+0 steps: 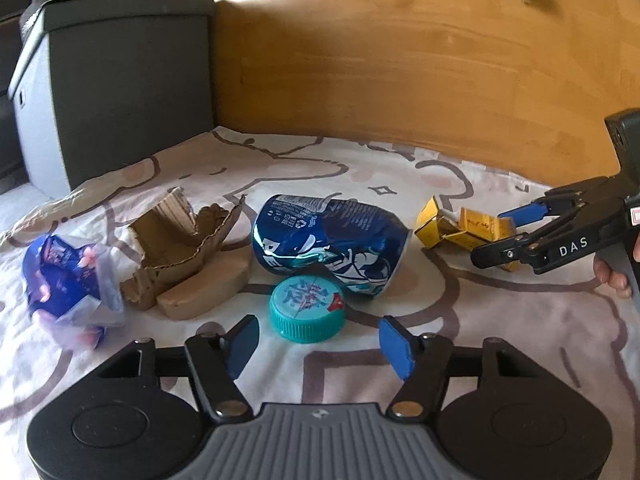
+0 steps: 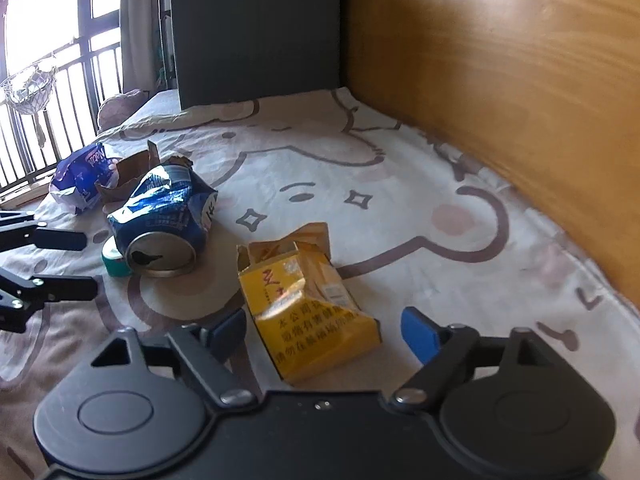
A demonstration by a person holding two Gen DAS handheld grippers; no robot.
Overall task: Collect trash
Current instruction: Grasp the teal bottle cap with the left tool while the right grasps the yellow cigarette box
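Note:
Trash lies on a patterned bedsheet point(image 1: 460, 320). A crushed blue can point(image 1: 328, 240) lies in the middle, a teal bottle cap point(image 1: 306, 312) just in front of it. Torn cardboard point(image 1: 188, 256) and a blue wrapper point(image 1: 68, 276) lie to the left. A crumpled yellow carton point(image 1: 464, 232) lies to the right. My left gripper point(image 1: 320, 340) is open and empty, just short of the cap. My right gripper point(image 2: 326, 330) is open, its jaws on either side of the near end of the yellow carton point(image 2: 308, 304). The can point(image 2: 168, 220) and wrapper point(image 2: 82, 180) show to its left.
A dark grey bin point(image 1: 120, 84) stands at the back left, also in the right wrist view point(image 2: 256, 28). A wooden headboard point(image 1: 400, 60) runs along the back. A window with railings point(image 2: 48, 92) is beyond the bed's far left side.

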